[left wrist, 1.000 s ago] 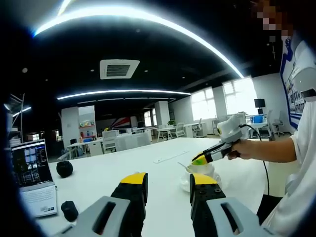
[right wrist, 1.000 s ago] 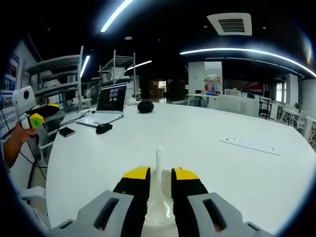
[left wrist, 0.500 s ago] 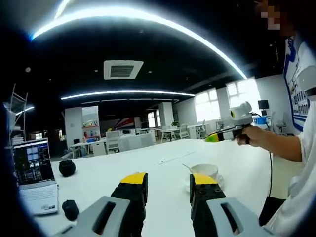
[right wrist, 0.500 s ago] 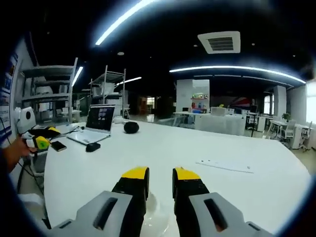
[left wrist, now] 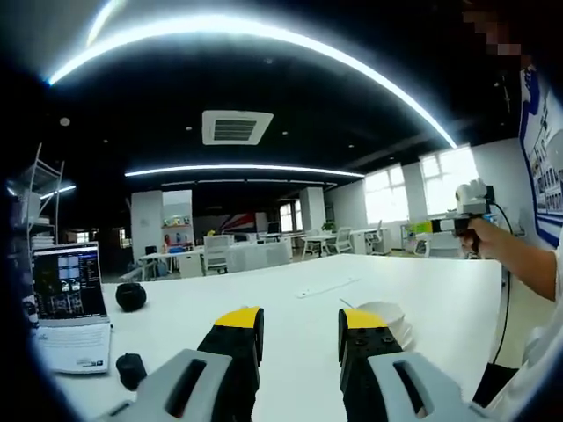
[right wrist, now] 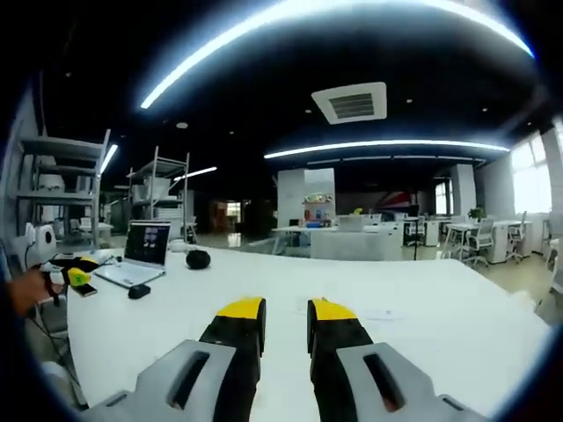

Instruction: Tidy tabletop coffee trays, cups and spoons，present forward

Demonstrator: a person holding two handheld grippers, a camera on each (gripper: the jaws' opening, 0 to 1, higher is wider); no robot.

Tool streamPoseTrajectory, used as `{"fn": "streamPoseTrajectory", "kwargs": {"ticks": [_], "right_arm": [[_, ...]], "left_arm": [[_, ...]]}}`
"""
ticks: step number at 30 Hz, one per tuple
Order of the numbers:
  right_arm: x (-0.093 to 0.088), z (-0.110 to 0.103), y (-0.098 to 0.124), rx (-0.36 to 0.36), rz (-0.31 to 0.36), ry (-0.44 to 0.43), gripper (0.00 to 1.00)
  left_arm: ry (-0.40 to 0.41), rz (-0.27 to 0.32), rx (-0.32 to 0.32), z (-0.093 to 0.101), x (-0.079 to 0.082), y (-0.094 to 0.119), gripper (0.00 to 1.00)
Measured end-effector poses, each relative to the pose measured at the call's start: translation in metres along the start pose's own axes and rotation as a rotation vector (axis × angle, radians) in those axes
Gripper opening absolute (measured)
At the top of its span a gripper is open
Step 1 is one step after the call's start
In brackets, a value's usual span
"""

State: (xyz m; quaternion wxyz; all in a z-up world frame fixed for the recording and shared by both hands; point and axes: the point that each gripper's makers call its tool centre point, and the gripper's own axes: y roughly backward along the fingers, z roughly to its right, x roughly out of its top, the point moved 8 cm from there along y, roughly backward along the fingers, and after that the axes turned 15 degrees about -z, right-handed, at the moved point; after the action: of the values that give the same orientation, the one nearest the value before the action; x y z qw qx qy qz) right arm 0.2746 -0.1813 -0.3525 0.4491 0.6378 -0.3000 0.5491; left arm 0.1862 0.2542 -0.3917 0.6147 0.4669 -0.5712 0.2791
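A white cup on its saucer [left wrist: 390, 316] stands on the white table [left wrist: 290, 303] just right of my left gripper's [left wrist: 299, 322] jaws, partly hidden by the right jaw. A spoon handle [left wrist: 348, 303] sticks out of the cup. The left gripper's yellow-tipped jaws stand open with nothing between them. My right gripper [left wrist: 431, 227], held in a hand at the far right, hovers well above the table. In the right gripper view my right gripper [right wrist: 285, 313] has a narrow empty gap between its jaws, and the left gripper [right wrist: 74, 274] sits at the far left in a hand.
An open laptop [left wrist: 69, 294], a black round object [left wrist: 130, 296] and a black mouse [left wrist: 130, 367] lie at the table's left side. A white power strip [left wrist: 327, 288] lies mid-table. Office desks and chairs [right wrist: 352, 237] stand beyond. A sleeve [left wrist: 545, 352] is at the right edge.
The right gripper has lifted off the cup and spoon and pulled away to the right and up. Both views have tilted upward, so the cup has left the right gripper view.
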Motion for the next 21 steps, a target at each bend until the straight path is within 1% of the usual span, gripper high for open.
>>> {"fn": "streamPoseTrajectory", "kwargs": {"ticks": [5, 9, 12, 15, 16, 21], "right_arm": [[-0.007, 0.020, 0.018, -0.049, 0.016, -0.020, 0.20], [-0.015, 0.031, 0.030, -0.079, 0.026, -0.028, 0.20], [-0.020, 0.037, 0.039, -0.097, 0.051, -0.031, 0.20], [-0.025, 0.041, 0.044, -0.113, 0.060, -0.039, 0.20], [-0.028, 0.044, 0.046, -0.130, 0.057, -0.046, 0.20], [-0.042, 0.049, 0.052, -0.158, 0.057, -0.056, 0.20]], "left_arm": [[0.017, 0.014, 0.038, -0.006, 0.002, 0.003, 0.35], [0.028, 0.014, 0.073, -0.010, -0.001, 0.004, 0.35], [0.038, 0.013, 0.091, -0.012, -0.004, 0.002, 0.35], [0.049, 0.016, 0.109, -0.012, -0.008, 0.002, 0.35], [0.053, 0.019, 0.112, -0.012, -0.009, 0.002, 0.35], [0.076, 0.024, 0.152, -0.016, -0.017, 0.003, 0.35]]}}
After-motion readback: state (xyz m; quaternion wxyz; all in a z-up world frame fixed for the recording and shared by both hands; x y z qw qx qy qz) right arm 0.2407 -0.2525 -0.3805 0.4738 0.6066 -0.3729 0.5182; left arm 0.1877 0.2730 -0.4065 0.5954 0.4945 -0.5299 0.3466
